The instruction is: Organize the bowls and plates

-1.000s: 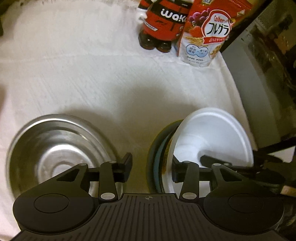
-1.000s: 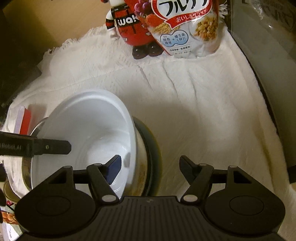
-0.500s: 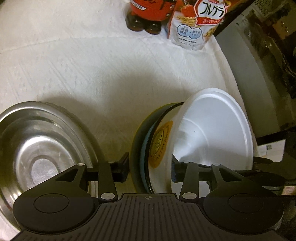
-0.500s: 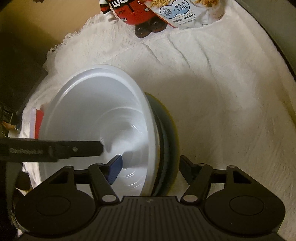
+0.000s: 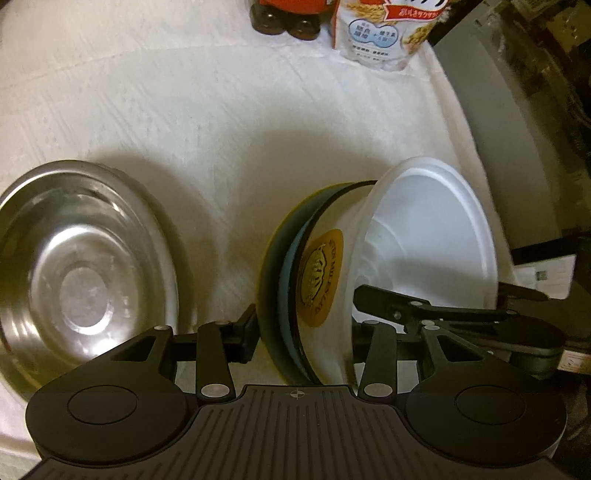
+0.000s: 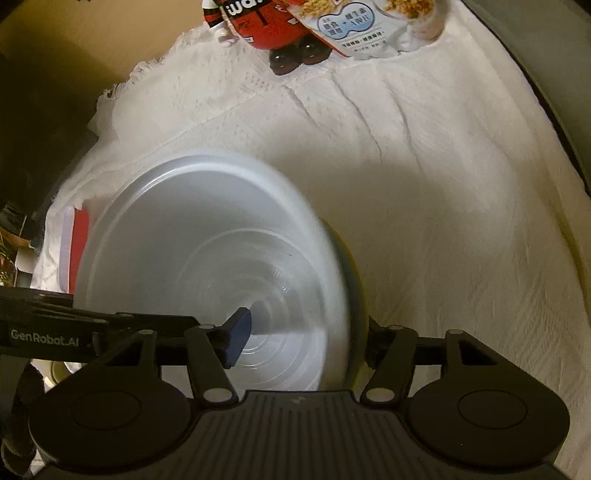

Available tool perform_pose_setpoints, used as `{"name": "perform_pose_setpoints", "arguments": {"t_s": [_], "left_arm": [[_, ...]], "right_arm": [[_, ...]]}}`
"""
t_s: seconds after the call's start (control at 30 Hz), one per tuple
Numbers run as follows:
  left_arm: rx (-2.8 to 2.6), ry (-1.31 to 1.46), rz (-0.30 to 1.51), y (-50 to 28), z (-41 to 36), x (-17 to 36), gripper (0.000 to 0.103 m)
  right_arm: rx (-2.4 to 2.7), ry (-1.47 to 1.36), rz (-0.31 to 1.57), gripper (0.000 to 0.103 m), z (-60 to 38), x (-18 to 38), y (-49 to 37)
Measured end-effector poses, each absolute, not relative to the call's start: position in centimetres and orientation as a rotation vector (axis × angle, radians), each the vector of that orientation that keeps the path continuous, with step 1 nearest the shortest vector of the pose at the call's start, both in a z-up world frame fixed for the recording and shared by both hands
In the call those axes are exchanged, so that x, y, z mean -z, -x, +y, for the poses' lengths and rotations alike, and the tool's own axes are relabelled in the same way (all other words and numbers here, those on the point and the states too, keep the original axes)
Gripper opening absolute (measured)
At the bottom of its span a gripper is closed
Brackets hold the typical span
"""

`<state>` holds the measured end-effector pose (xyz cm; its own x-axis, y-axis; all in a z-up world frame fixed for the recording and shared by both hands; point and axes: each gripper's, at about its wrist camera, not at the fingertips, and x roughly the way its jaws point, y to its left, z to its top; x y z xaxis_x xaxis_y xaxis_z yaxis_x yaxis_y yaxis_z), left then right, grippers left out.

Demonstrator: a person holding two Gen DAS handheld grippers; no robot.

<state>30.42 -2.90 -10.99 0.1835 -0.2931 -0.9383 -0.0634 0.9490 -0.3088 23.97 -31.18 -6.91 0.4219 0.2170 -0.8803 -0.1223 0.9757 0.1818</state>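
Left wrist view: left gripper (image 5: pixel 301 332) clamps tilted stack (image 5: pixel 295 280) of dark plates plus white bowl (image 5: pixel 432 236), likely carrying set as one. Steel bowl (image 5: pixel 85 273) sits apart on white cloth (image 5: pixel 258 110). Orange bowl label illegible; cereal bag (image 5: pixel 380 33) shows Japanese print.

Right wrist view: right gripper (image 6: pixel 306 343) straddles same bowl's (image 6: pixel 207 258) wall and plates, jaws opening; contact cannot tell. Other gripper reads "GenRobot.AI". Red bottle (image 6: pixel 258 22) shows "wa".

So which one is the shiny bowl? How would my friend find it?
Start at the white cloth covering the table, with the red bottle and cereal bag at its far edge. On the near left a wide steel bowl sits alone, open side up. It is the only silvery, mirror-like dish; the stack to its right is white, blue and dark, tipped on edge.
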Motion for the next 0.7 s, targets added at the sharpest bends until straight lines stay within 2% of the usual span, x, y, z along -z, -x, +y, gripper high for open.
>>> {"name": "perform_pose_setpoints", "arguments": {"t_s": [0.4,0.7], "left_arm": [[0.183,0.302,1.412,-30.8,-2.8,11.1,0.045],[0.176,0.205,1.274,-29.0,-3.1,7.7,0.045]], "right_arm": [[-0.244,-0.102,1.11,0.065,-31.1,7.2,-24.3],[-0.192,-0.001,1.029,0.065,-30.3,6.0,-23.6]]}}
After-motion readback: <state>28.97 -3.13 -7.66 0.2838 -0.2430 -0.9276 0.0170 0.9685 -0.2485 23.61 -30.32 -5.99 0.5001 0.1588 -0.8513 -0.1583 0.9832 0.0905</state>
